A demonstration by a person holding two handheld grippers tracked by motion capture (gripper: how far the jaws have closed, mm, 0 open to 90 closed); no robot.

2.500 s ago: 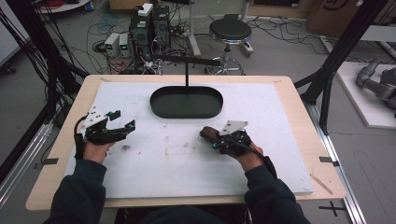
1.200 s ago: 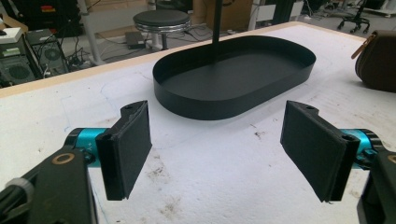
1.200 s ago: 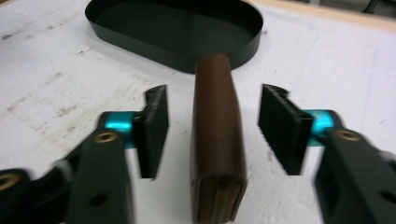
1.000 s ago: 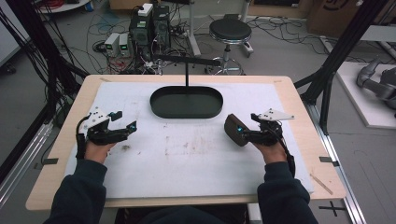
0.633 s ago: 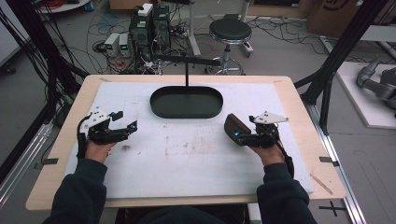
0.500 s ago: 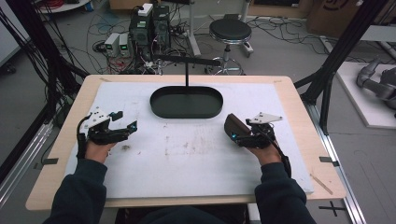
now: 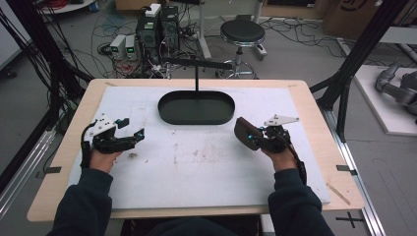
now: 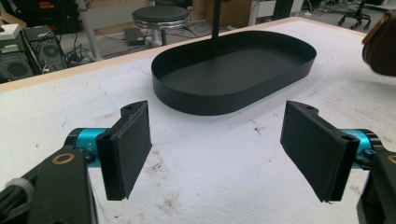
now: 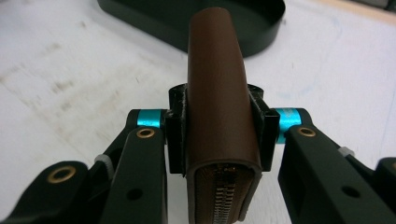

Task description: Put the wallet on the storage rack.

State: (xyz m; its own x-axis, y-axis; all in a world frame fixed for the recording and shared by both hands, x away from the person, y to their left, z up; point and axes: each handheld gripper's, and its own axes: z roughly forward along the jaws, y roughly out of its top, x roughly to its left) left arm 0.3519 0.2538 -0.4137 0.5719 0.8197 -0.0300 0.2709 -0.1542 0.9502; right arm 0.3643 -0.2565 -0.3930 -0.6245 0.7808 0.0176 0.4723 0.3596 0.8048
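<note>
A brown leather wallet (image 9: 219,93) is clamped between the two black jaws of the right gripper (image 9: 219,135), its rounded spine pointing away from the camera and a metal zipper seen at its near end. In the high view the right gripper (image 7: 265,140) is held by the right hand (image 7: 280,158) over the right half of the white mat (image 7: 196,167), with the wallet (image 7: 244,132) sticking out towards the table's middle; whether it touches the mat cannot be told from this angle. The left gripper (image 8: 217,149) is spread wide, nothing held between its pads (image 8: 128,144), and is aimed across the stained mat towards a shallow black oval tray (image 8: 196,100). In the high view the left gripper (image 7: 115,138) is held in the left hand (image 7: 104,158) near the mat's left edge. The tray (image 7: 169,114) is set at the far middle of the mat, beyond and between both grippers, with a thin black post (image 7: 197,76) rising behind it. The mat is laid on a light wooden table (image 7: 339,162).
</note>
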